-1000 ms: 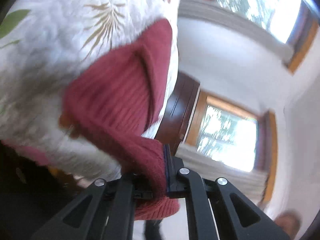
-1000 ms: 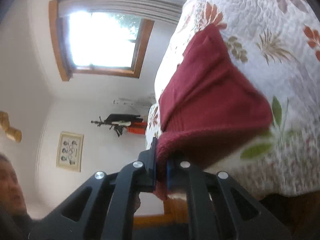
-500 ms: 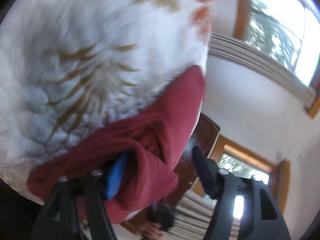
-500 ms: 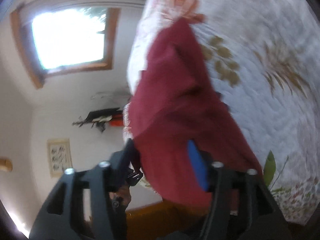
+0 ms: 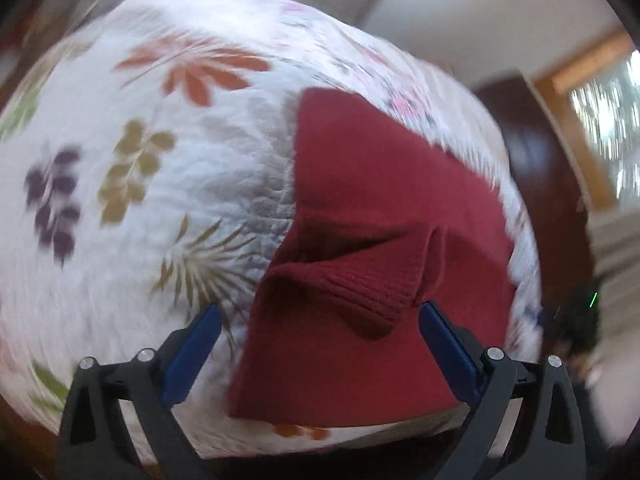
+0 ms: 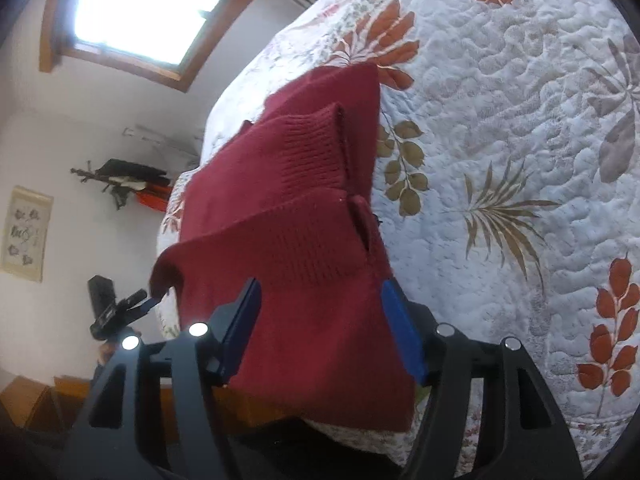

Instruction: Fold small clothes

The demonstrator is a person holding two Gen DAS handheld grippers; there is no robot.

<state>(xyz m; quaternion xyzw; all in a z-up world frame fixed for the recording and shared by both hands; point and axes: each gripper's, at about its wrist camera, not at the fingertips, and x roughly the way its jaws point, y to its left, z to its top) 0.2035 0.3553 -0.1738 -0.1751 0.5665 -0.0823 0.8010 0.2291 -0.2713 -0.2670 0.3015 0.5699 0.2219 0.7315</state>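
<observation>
Red knit garment (image 5: pixel 360 264) lies folded on the quilt (image 5: pixel 160 184) near its right edge in our left wrist view, a ribbed band doubled over on top. Motion blur smears the quilt's leaf print and the window (image 5: pixel 608 120) at the far right, so we cannot read fine detail there. The garment's near hem hangs over the quilt's near edge. Our left gripper (image 5: pixel 320 344) stands wide, its blue pads (image 5: pixel 192 356) well apart on either side of the cloth; the right-hand pad sits just beside the ribbed fold, but we cannot tell whether it touches. Nothing is pinched.

From the right wrist view the garment (image 6: pixel 304 240) shows sharply, lying along the left edge of the quilt (image 6: pixel 520 140), its two ribbed layers stacked and its lower part hidden behind the fingers. One corner droops off the quilt's edge at the left, close to the tip of the left gripper (image 6: pixel 140 304), which is mostly cut off by the cloth. Our right gripper (image 6: pixel 320 328) is spread wide, blue pads (image 6: pixel 400 332) flanking the garment without clamping it. A window (image 6: pixel 132 4) and a framed picture (image 6: pixel 24 236) sit on the wall beyond.
</observation>
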